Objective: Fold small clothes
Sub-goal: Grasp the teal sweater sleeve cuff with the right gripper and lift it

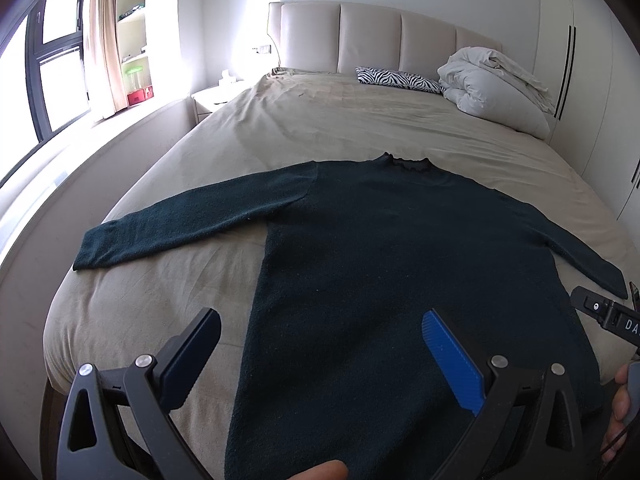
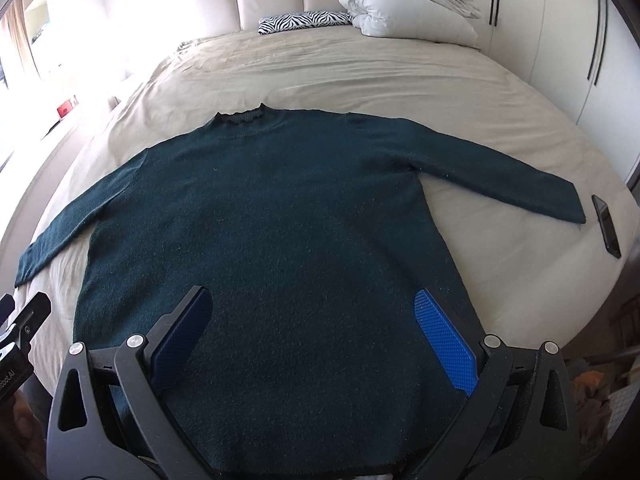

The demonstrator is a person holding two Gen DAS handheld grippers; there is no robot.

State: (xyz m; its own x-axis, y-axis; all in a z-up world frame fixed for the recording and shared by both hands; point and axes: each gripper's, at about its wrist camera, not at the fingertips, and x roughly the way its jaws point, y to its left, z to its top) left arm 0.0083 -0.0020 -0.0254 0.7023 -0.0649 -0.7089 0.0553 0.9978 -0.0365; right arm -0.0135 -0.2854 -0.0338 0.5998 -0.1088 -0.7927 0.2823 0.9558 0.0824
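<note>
- Both my grippers, left [image 1: 320,344] and right [image 2: 312,320], hang with jaws spread wide, gripping nothing.
- Below them a dark green sweater [image 2: 260,216] lies flat on the bed [image 2: 360,80] (sleeves outstretched).
- Near its right cuff sits a phone [image 2: 606,224].

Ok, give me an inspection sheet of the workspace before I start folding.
Surface: bed, beige sheet, lightly wrinkled.
Job's things: dark green sweater flat, unfolded, both sleeves spread out.
Clutter: phone beside the right cuff; zebra pillow and bundled duvet by the headboard.
Grippers: left gripper and right gripper open over the hem, holding nothing.
Cables: nothing seen.
Surroundings: window, curtain, shelves, wardrobe.
</note>
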